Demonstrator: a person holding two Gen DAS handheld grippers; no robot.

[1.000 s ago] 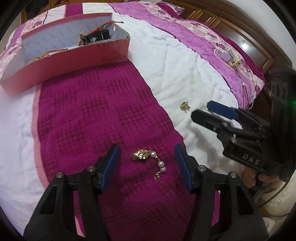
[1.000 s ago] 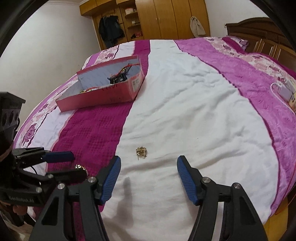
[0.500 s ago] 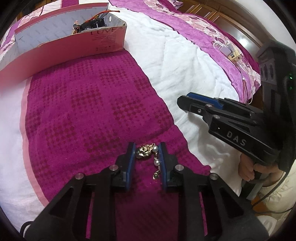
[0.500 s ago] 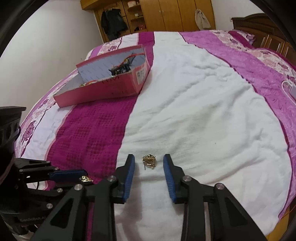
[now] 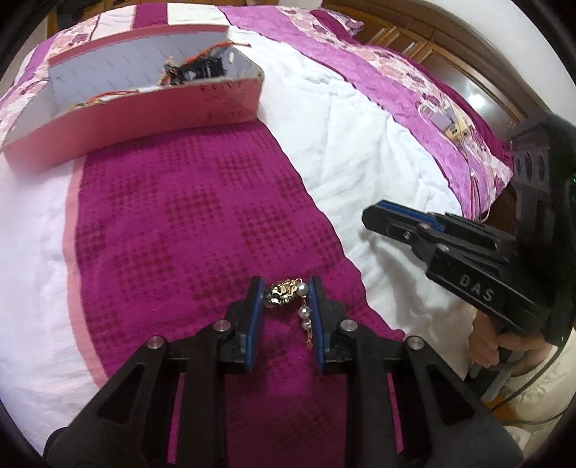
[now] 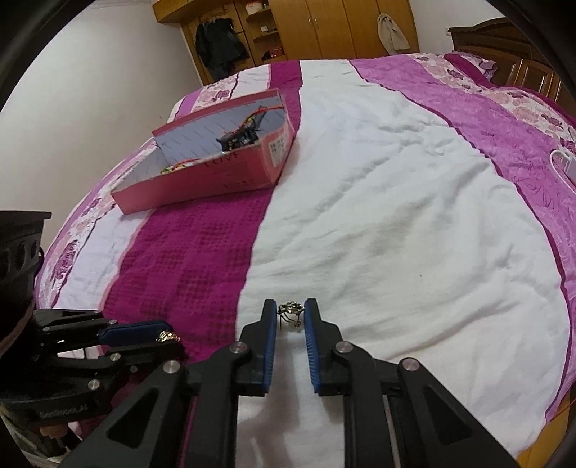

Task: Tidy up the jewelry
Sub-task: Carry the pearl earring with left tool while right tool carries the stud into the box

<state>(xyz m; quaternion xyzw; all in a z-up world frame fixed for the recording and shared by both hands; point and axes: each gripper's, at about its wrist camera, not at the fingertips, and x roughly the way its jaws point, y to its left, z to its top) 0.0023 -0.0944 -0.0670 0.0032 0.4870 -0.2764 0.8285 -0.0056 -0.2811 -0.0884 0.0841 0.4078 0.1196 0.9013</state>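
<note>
A bed (image 6: pixel 378 187) with a magenta-and-white cover carries a pink box (image 6: pixel 216 172) of jewelry at its far side. The left claw (image 5: pixel 285 293) grips a gold pearl earring (image 5: pixel 284 293) on the magenta stripe. The right claw's (image 6: pixel 291 312) jaws are closing, pressing a small gold earring (image 6: pixel 290 309) on the white part.

Wooden wardrobe (image 6: pixel 324 28), dark jacket (image 6: pixel 219 43), white charger cable (image 5: pixel 442 122)

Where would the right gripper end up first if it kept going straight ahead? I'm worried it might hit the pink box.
Not the pink box, which sits far off to the left. The right gripper, jaws closing around the small gold earring, points down at the white bedspread, so probably that.
</note>
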